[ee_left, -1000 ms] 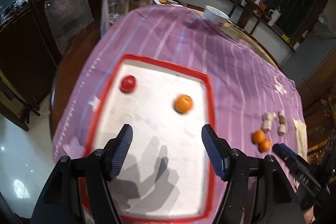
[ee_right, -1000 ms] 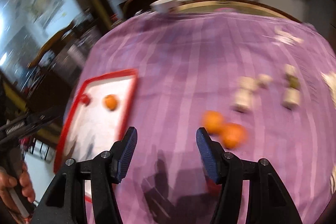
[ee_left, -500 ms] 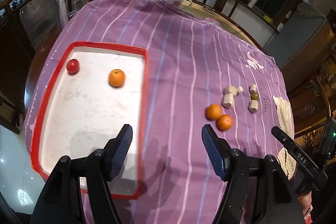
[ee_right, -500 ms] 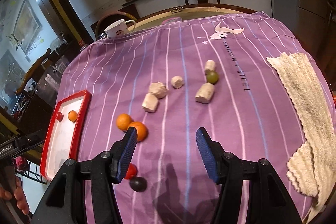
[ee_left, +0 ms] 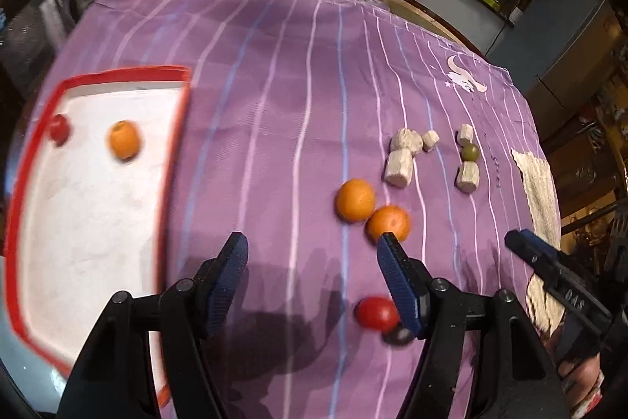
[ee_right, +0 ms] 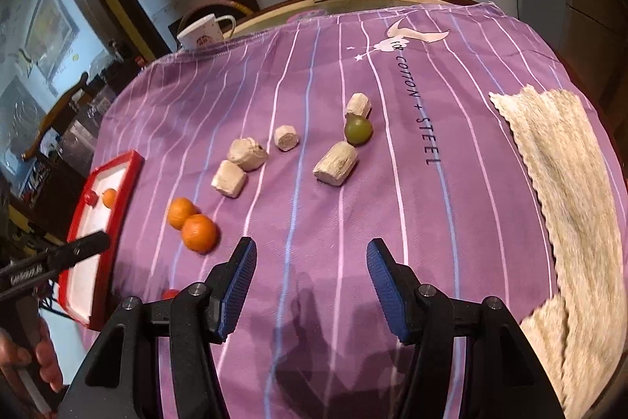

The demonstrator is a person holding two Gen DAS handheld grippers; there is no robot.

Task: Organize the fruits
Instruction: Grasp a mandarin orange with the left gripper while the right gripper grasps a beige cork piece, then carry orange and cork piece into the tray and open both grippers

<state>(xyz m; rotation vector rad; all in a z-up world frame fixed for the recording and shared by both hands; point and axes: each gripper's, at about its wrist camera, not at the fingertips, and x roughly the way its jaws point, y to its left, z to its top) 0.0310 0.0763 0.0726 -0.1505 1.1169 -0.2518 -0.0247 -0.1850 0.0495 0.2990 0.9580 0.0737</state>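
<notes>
The fruits still to be sorted lie loose on the purple cloth (ee_left: 274, 112) that covers the counter. In my left view, two oranges (ee_left: 355, 200) touch each other at about 1 o'clock from my left gripper (ee_left: 312, 271), and a small red fruit (ee_left: 376, 312) sits close beside my right-hand finger, with a dark small fruit (ee_left: 397, 334) partly hidden behind that finger. A green fruit (ee_right: 358, 129) rests farther away between pale cut chunks (ee_right: 336, 163), at about 12 o'clock from my right gripper (ee_right: 312, 285).

I judge that the oranges are light, firm and round, so they may roll away if I push them from one side only. I would take one across its middle and close the fingers gently. The red one looks smooth and perhaps soft, so a light pinch is better.

The fingers of my left gripper are spread wide and hold nothing. The fingers of my right gripper are spread too, also with nothing between them.

The red-rimmed tray (ee_left: 174, 152) is at 10 o'clock in the left view, and it carries one orange and one red fruit. A white mug (ee_right: 204, 33) stands at the far edge, and a beige towel (ee_right: 565, 183) lies at 2 o'clock in the right view.
</notes>
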